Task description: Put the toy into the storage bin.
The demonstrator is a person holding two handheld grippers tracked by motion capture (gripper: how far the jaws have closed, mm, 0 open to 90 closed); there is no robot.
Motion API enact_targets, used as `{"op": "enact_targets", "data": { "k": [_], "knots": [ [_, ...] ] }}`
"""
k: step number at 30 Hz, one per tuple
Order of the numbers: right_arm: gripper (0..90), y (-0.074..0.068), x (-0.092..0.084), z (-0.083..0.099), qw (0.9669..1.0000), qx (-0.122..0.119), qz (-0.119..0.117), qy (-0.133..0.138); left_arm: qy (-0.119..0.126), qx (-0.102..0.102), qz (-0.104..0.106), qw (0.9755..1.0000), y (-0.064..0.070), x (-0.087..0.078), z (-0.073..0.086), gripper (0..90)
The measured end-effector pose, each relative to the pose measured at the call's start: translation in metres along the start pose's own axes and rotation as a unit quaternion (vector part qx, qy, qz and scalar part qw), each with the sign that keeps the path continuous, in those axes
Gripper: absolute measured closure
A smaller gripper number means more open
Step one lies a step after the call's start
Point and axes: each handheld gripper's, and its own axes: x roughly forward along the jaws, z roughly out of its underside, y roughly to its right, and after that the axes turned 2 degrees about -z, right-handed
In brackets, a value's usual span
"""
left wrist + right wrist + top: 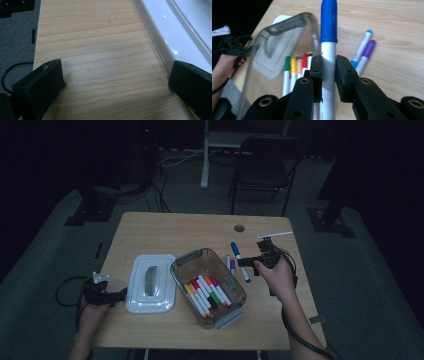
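A blue-capped white marker point(328, 37) is clamped between the jaws of my right gripper point(328, 72), just right of the clear grey bin point(284, 37). From above, that gripper point(248, 263) holds the marker point(237, 251) low over the table. The bin point(186, 258) holds several coloured markers point(205, 295). A light-blue marker point(362, 47) and a purple marker point(367, 52) lie loose on the wood beside it. My left gripper point(116, 82) is open over bare wood, its right jaw beside the white lid's point(170, 32) edge. The lid point(150, 282) lies flat left of the bin, with the left gripper point(119, 296) at its left side.
The wooden table point(165, 230) has a round cable hole point(239, 228) and a white strip point(275, 234) near its back right. A folding chair point(265, 165) and cables stand on the dark floor behind. The table's left edge lies close to my left gripper.
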Motion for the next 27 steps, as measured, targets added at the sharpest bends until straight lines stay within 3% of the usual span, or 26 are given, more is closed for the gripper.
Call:
{"op": "enact_targets", "data": {
  "k": [10,15,23,27],
  "knots": [
    [76.9,-0.028,0.002,-0.001,0.9991,-0.029,-0.030,-0.002,-0.001,0.000,0.000,1.0000,0.000,0.000,0.000,0.4],
    [76.9,-0.049,0.009,-0.002,0.9974,-0.045,-0.054,-0.012,-0.001,0.000,0.001,1.0000,0.000,0.000,0.000,0.4],
    [76.8,-0.076,0.032,-0.001,0.9934,-0.078,-0.073,-0.042,-0.001,0.000,0.001,1.0000,0.000,0.000,0.000,0.4],
    [76.9,-0.086,0.048,0.002,0.9909,-0.083,-0.086,-0.063,-0.002,0.000,0.001,1.0000,0.000,0.000,0.000,0.4]
  ]
}}
